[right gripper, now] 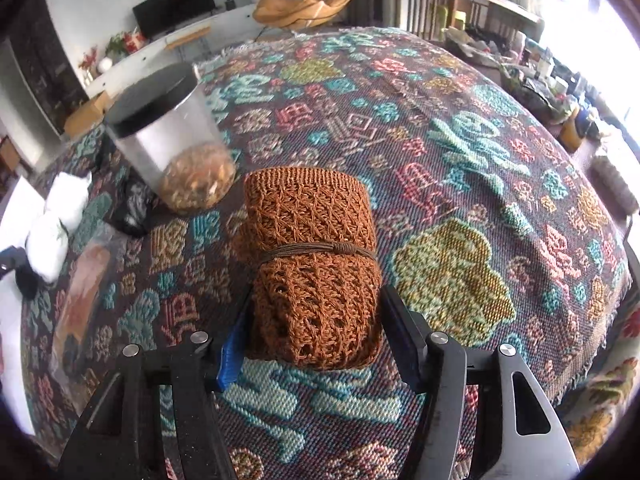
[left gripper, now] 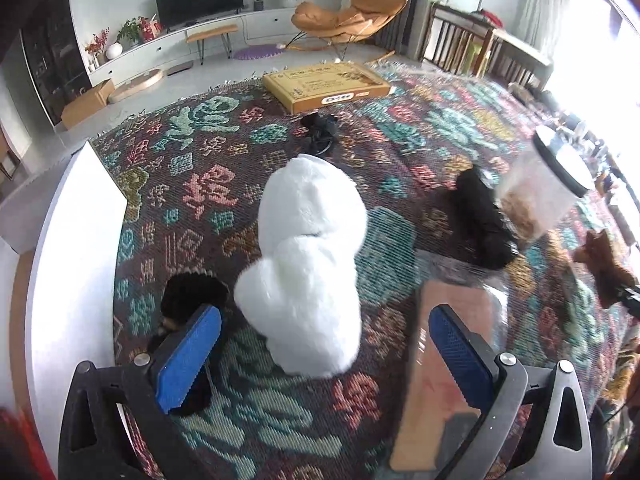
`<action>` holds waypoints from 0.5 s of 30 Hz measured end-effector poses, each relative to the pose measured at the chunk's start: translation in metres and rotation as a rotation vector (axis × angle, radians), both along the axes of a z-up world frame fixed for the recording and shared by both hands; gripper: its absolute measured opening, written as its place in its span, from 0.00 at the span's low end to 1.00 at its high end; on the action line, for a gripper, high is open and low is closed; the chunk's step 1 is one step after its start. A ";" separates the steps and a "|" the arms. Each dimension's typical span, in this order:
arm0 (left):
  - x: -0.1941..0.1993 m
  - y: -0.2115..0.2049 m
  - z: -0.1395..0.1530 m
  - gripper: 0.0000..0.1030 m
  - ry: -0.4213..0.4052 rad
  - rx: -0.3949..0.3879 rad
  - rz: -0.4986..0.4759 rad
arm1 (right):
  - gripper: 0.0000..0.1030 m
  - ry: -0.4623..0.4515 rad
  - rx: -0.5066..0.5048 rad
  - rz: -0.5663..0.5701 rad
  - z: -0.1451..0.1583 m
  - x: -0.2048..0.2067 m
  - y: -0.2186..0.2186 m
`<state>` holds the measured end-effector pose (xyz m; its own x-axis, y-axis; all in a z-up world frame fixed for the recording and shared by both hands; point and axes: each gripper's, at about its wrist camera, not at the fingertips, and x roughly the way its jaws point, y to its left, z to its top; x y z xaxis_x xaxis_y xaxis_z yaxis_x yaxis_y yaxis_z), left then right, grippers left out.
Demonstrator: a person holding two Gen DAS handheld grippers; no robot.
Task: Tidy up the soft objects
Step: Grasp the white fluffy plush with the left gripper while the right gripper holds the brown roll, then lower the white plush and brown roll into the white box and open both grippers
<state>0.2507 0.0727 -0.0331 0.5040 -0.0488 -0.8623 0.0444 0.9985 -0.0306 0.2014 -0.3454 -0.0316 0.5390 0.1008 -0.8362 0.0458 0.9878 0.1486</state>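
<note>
Ok, status:

1. Your right claw [right gripper: 314, 334] straddles the near end of the orange knit roll [right gripper: 312, 264]. Both fingers sit at its sides, pads look pressed vs the knit, so I read it as pinching the roll.
2. Roll lies on the patterned cloth [right gripper: 460, 152] covering the worktop, long axis pointing away from you, tied round the middle w/ a brown cord [right gripper: 320, 249].
3. Your left claw [left gripper: 326, 354] is spread wide, nothing btwn the blue pads [left gripper: 186, 360]. It hangs over the cloth just short of the white plush [left gripper: 308, 264].
4. White plush sits mid-cloth, in line w/ the left claw's gap but not touching either pad.
5. Black fuzzy item [left gripper: 192, 292] is just beyond the left pad, beside the plush. Second black soft item [left gripper: 480, 220] lies to the plush's right, near the clear jar [right gripper: 172, 140].
6. Jar has a black lid and brownish contents, and looks blurred in both views.
7. Flat yellow box [left gripper: 326, 86] sits at the cloth's far edge.
</note>
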 end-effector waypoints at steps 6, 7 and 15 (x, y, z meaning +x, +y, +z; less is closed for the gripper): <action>0.043 -0.001 -0.033 1.00 0.106 0.047 0.036 | 0.61 -0.022 0.115 -0.071 0.011 0.058 -0.017; 0.047 -0.002 -0.038 1.00 0.126 0.050 0.032 | 0.61 -0.005 0.133 -0.082 0.008 0.068 -0.020; 0.033 0.007 -0.003 0.46 0.055 -0.121 -0.008 | 0.60 -0.141 0.180 -0.010 0.080 0.058 0.012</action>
<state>0.2842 0.0801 -0.0359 0.4549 -0.1581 -0.8764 0.0473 0.9870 -0.1535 0.2590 -0.3335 0.0481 0.6507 0.2353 -0.7219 0.0220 0.9445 0.3277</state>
